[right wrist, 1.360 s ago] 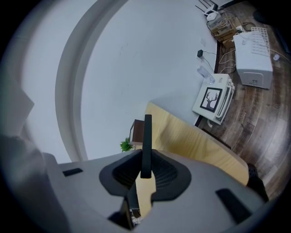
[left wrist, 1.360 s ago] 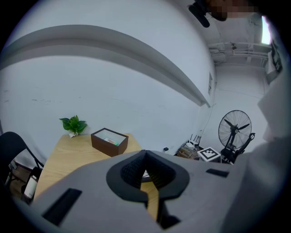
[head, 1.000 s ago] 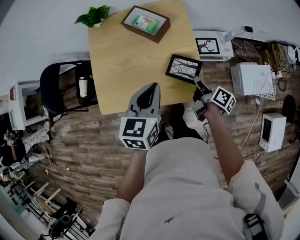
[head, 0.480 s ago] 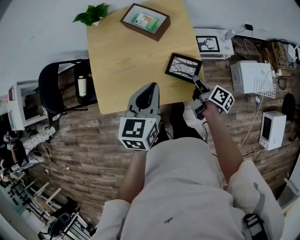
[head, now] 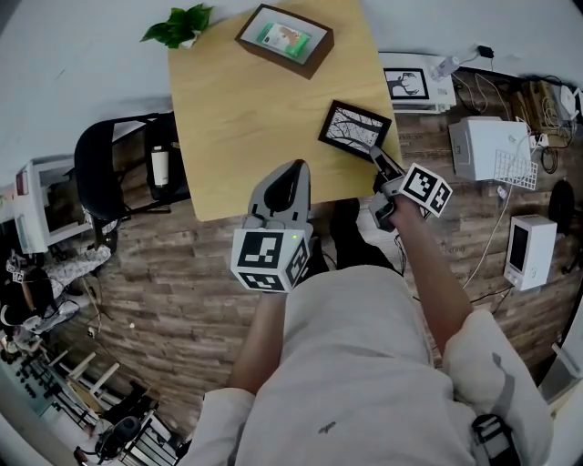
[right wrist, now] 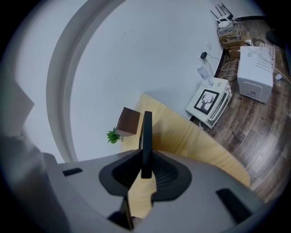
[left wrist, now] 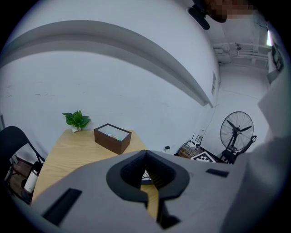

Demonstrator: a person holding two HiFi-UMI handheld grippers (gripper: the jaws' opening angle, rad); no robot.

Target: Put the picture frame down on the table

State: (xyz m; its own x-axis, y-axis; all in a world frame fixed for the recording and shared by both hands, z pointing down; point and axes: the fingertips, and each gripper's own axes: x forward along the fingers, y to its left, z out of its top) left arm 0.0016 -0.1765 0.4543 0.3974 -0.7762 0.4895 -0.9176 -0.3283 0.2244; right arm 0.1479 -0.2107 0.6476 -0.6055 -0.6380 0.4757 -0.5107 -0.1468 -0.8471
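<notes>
Picture frame [head: 355,128] gripped by right tool [head: 373,154]; forearm stretched toward table [head: 246,109].

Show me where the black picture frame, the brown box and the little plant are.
picture frame [head: 353,127], head view, on the tree print inside its black border.
brown box [head: 285,37], head view, on the middle of its top.
plant [head: 179,26], head view, on its green leaves.
</notes>
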